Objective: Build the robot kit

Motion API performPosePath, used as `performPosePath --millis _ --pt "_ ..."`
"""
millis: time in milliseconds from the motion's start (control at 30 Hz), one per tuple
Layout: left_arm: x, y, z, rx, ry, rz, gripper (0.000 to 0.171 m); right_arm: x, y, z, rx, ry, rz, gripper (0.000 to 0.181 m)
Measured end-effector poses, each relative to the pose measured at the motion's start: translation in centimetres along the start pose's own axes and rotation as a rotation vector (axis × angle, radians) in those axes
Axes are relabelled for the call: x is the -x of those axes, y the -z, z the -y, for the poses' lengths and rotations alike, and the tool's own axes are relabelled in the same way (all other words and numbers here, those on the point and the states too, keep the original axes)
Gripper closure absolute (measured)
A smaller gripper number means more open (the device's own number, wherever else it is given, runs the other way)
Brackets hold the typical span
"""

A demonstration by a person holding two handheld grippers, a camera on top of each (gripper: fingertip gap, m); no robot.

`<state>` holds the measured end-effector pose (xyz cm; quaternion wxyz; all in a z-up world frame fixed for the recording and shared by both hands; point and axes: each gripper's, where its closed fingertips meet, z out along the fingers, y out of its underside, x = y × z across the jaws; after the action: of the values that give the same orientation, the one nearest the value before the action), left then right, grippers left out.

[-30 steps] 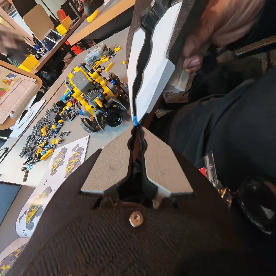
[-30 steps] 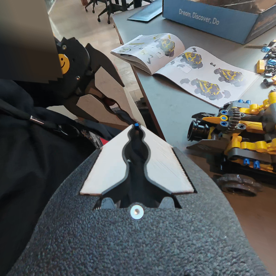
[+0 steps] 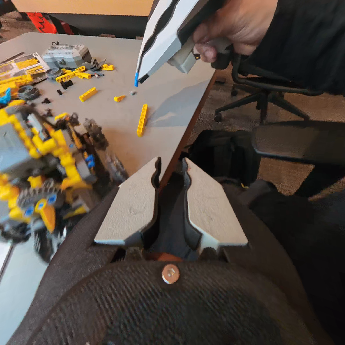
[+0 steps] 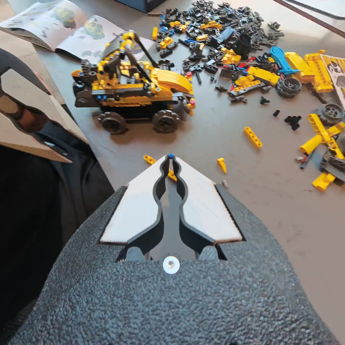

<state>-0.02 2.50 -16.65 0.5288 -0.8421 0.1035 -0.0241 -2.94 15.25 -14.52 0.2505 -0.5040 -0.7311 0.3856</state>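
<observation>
Jaws on our right gripper pinch a small blue pin at their tips, its long axis pointing down at the surface, well right of the yellow vehicle. Our left gripper, jaws narrowly parted and empty, hangs over the near edge.

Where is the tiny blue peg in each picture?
Left wrist view: the blue peg sits upper middle, sticking down out of the right gripper, above the grey table.
Right wrist view: the peg sits at centre, pinched at the very tip of that gripper's white fingers.
Shared landmark: the small yellow wedge piece lying on the table close by the peg.
</observation>
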Motion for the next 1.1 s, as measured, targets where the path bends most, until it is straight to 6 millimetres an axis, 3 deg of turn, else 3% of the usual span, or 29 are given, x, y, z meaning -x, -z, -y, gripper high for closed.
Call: performPosePath --millis 133,233,500,733,900,967,1033,1100 --pt "1.3 -3.7 1.9 0.05 -0.01 0.05 0.15 -2.9 -0.3 -1.4 0.064 -0.001 -0.006 0.178" --pt "3.3 -5.1 2.4 0.116 -0.045 0.118 0.146 -3.5 -0.8 -2.1 0.097 -0.019 0.047 0.178" --pt "3.7 -8.0 0.8 0.346 -0.034 0.067 0.146 -3.4 -2.0 -3.8 0.167 -0.028 0.147 0.178" --pt "3.8 -8.8 0.0 0.387 -0.059 0.101 0.155 -1.3 -1.2 -4.8 0.175 -0.028 0.238 0.178" --pt "2.4 -9.8 0.4 0.383 -0.044 0.046 0.171 -1.7 0.7 -5.2 0.12 -0.066 0.167 0.178" --pt "0.3 -10.4 0.9 0.353 -0.033 -0.041 0.155 -1.9 1.2 -5.4 0.098 -0.098 0.139 0.178" --pt "-2.5 -11.1 1.4 0.328 -0.012 -0.158 0.151 -1.9 1.3 -5.8 0.09 -0.131 0.123 0.178" --pt "-2.9 -11.9 1.9 0.311 -0.023 -0.138 0.149 -1.7 1.4 -6.3 0.095 -0.134 0.103 0.178"
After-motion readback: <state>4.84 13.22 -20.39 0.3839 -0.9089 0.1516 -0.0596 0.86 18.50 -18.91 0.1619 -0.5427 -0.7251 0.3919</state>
